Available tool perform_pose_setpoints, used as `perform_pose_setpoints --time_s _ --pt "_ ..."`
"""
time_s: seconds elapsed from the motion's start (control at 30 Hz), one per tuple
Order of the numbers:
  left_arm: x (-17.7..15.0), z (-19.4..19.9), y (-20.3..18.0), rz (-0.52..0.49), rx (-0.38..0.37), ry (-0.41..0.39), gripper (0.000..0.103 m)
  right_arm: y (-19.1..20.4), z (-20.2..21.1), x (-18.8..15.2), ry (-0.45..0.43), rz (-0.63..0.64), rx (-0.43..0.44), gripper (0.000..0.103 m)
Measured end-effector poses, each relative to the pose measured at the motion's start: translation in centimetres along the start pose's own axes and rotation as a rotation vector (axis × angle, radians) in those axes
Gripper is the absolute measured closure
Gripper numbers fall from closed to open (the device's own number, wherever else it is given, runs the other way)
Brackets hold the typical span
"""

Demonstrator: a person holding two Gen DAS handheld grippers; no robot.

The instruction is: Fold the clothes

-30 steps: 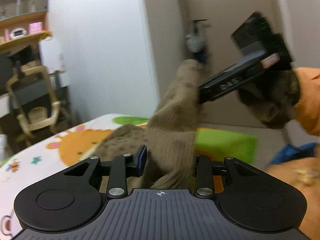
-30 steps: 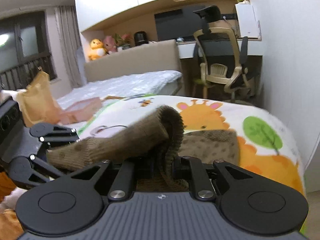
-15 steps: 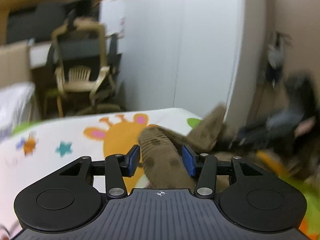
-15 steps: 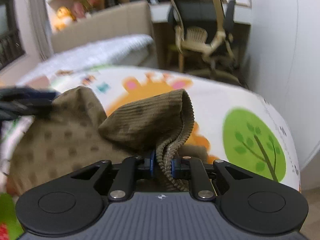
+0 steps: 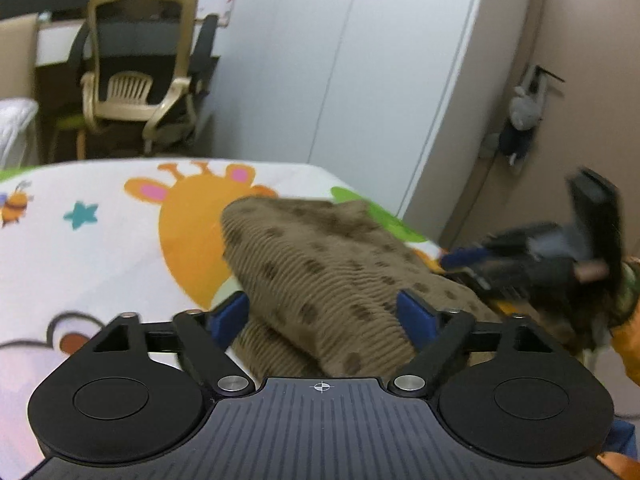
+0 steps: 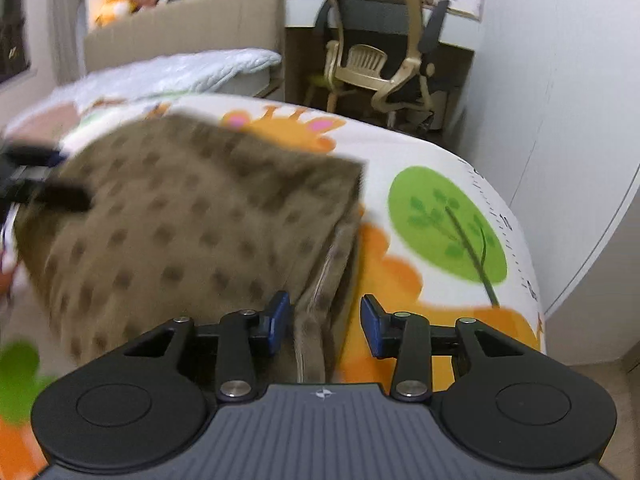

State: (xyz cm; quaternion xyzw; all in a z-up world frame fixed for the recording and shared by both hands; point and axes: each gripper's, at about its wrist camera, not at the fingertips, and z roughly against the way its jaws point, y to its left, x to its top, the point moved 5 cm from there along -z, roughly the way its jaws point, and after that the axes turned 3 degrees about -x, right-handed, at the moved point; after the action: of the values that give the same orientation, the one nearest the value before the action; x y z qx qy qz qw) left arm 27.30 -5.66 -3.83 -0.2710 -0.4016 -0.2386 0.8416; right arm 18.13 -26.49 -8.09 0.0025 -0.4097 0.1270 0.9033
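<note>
A brown corduroy garment point(image 5: 320, 264) with dark spots lies folded on the cartoon-print sheet point(image 5: 100, 248). My left gripper point(image 5: 323, 318) straddles its near end. Its jaws are opening, the blue pads point(image 5: 230, 318) stand wide apart, and the cloth lies loose between them. In the right wrist view the garment point(image 6: 180, 220) spreads to the left. My right gripper point(image 6: 325, 324) has its jaws opening too, with the garment's folded edge between the pads and not pinched. Each gripper appears blurred in the other's view: the right gripper point(image 5: 520, 256) and the left gripper point(image 6: 40, 188).
The sheet's rounded far edge point(image 6: 500, 208) drops off toward a white wardrobe point(image 5: 360, 60). An office chair point(image 6: 384, 52) stands beyond the bed. A second bed with a white quilt point(image 6: 180, 72) lies at the back left. A plush toy point(image 5: 524, 116) hangs on the door.
Both grippers came down with the garment and laid it on the sheet. Both sets of jaws went from shut on the cloth to spread apart, letting it go.
</note>
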Motion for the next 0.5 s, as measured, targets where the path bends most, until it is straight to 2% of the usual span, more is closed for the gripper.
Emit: perform_pose_setpoints --time_s 0.17,0.27,0.33,0.4,0.43,0.5 --pt "-0.2 0.2 0.4 0.038 0.011 0.002 0.009 0.3 1.8 -0.1 -0.021 0.012 -0.012 0.063" --pt "0.3 1.5 0.3 0.081 0.018 -0.022 0.012 -0.3 3.3 1.6 -0.095 -0.031 0.011 0.052" --pt "1.2 2.6 -0.2 0.092 0.007 -0.072 0.012 0.0 4.0 3.2 -0.151 -0.047 0.058 0.048" --pt "2.7 3.9 -0.9 0.09 -0.018 -0.152 0.012 1.1 3.5 4.3 -0.167 -0.046 0.121 0.043" --pt "3.6 4.4 -1.3 0.088 -0.038 -0.195 0.011 1.7 3.0 4.5 -0.159 -0.045 0.155 0.042" --pt "4.9 3.9 -1.7 0.101 -0.09 -0.222 0.009 3.3 1.1 3.8 -0.104 -0.051 0.215 0.041"
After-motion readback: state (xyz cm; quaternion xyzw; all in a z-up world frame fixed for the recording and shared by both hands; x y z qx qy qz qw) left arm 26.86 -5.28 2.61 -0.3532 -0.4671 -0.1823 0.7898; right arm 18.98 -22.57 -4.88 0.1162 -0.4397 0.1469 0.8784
